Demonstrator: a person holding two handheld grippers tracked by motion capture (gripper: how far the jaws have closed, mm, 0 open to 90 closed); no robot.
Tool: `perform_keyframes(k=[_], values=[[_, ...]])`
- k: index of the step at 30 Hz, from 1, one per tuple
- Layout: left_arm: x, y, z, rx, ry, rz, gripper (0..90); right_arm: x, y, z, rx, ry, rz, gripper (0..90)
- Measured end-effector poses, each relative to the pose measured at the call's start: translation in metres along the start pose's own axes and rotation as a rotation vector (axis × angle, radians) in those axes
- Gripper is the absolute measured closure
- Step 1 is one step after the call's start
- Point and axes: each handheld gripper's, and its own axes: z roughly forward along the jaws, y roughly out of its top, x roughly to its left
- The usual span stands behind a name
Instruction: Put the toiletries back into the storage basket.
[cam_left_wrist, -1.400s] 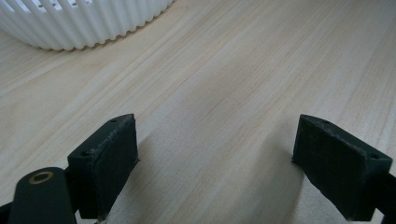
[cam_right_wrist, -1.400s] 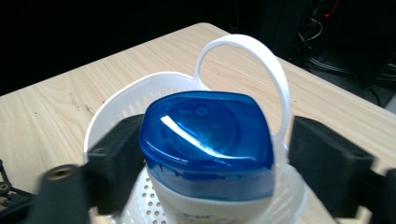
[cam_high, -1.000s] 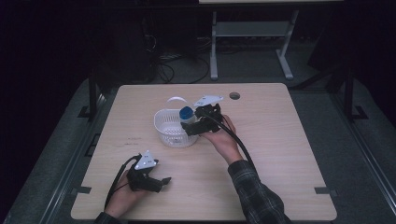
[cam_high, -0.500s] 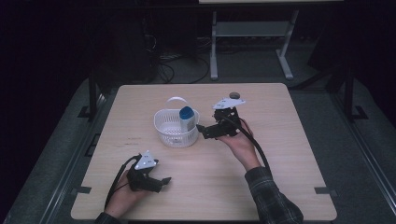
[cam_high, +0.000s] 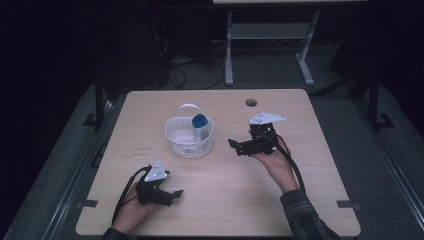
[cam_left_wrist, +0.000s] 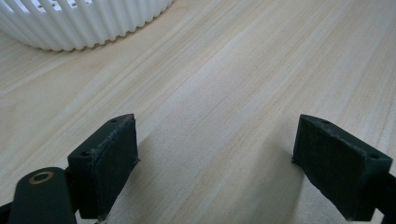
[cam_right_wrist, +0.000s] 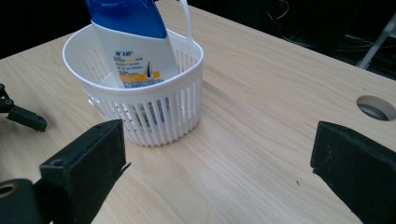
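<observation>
A white slatted basket (cam_high: 188, 142) with a handle stands near the middle of the wooden table (cam_high: 300, 200). A white bottle with a blue cap (cam_high: 200, 124) leans inside it against the right wall. The bottle (cam_right_wrist: 135, 44) and basket (cam_right_wrist: 154, 114) also appear in the right gripper view. My right gripper (cam_high: 234, 146) hovers open to the right of the basket, jaws pointing at it, nothing between them. Near the front left, my left gripper (cam_high: 175, 196) rests low on the table, open and empty. The basket's ribbed wall (cam_left_wrist: 84, 23) lies ahead of it.
A round cable hole (cam_high: 251, 103) sits at the table's back right. Behind the table stand a metal frame (cam_high: 265, 45) and loose cables on the dark floor. Bare wood lies between the two grippers.
My right gripper has let go of the bottle, leaving it in the basket. It has drawn back to the right and a little toward me, now open. The left gripper has not moved.
</observation>
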Motion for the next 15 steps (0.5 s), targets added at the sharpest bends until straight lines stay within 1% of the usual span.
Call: perform_keyframes(k=[7, 15], values=[[0.0, 0.0, 0.0, 0.003, 0.001, 0.006, 12.9, -0.006, -0.015, -0.016, -0.007, -0.011, 0.007, 2.8], [0.0, 0.0, 0.0, 0.003, 0.0, 0.004, 12.9, -0.01, -0.034, -0.029, -0.01, -0.016, 0.021, 2.8]])
